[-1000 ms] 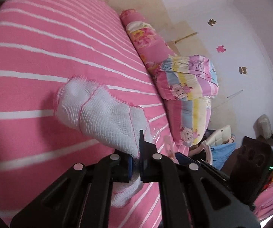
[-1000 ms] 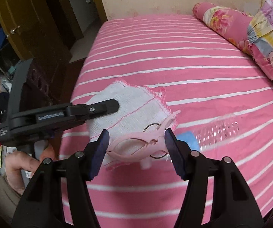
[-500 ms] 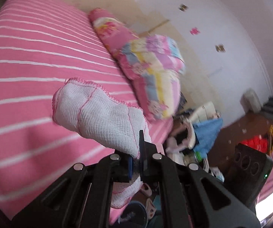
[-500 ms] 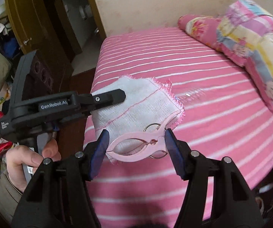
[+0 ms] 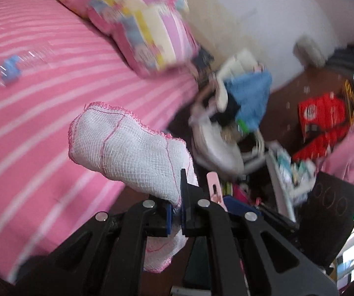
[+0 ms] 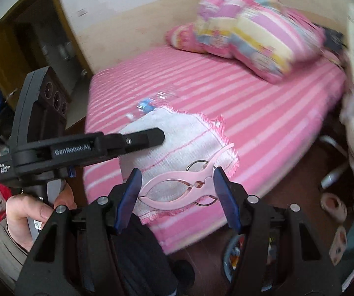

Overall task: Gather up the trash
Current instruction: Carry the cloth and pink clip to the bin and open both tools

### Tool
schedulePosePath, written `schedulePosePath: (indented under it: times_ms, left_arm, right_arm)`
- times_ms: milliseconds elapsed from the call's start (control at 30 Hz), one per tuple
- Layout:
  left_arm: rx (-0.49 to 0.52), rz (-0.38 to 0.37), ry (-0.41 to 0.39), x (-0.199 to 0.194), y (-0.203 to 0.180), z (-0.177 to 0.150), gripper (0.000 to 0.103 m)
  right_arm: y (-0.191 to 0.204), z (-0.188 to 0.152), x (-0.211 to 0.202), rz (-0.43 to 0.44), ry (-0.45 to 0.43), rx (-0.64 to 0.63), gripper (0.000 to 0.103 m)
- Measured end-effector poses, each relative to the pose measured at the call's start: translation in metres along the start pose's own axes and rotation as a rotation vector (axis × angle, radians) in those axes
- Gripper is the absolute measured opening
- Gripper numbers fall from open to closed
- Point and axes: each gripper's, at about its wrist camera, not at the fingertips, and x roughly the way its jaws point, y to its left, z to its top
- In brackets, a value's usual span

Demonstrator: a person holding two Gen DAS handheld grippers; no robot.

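My left gripper [image 5: 175, 215] is shut on a white mesh cloth with a pink edge [image 5: 130, 153] and holds it in the air beside the bed's edge. The cloth also shows in the right wrist view [image 6: 186, 148], with the left gripper [image 6: 162, 135] clamped on it. My right gripper [image 6: 177, 192] is shut on a pink plastic clothes peg [image 6: 189, 187], held across its pads. A clear plastic bottle with a blue label [image 5: 9, 67] lies on the pink striped bed [image 5: 41, 98]; it also shows in the right wrist view [image 6: 150, 102].
Colourful pillows [image 5: 150, 22] lie at the bed's head. Beside the bed the dark floor is cluttered: a white seat with blue cloth [image 5: 236, 103], a red box [image 5: 322, 120], slippers [image 6: 334, 207]. A doorway [image 6: 36, 37] is at the left.
Both grippers have lifted and swung away from the bed toward the floor side, carrying the cloth and the peg. The bottle, formerly hidden by the cloth, now lies exposed on the bed.
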Motion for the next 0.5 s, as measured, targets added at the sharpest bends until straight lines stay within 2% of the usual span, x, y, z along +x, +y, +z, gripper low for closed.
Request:
schedulePosePath:
  times_ms: [233,433,500]
  left_arm:
    - [0.051,0.009,0.233,0.113,-0.031,-0.058,0.004]
    - [0.079,0.024,0.388,0.178,-0.039,-0.104,0.004]
    - [0.088,0.038,0.429,0.198,-0.038,-0.115,0.004]
  right_arm:
    - [-0.092,-0.071,-0.021,-0.079,0.034,0.168,0.061]
    - [-0.146,-0.132,-0.022,-0.114,0.087,0.292,0.061]
    - [-0.160,-0.141,-0.014,-0.114,0.104,0.324,0.061]
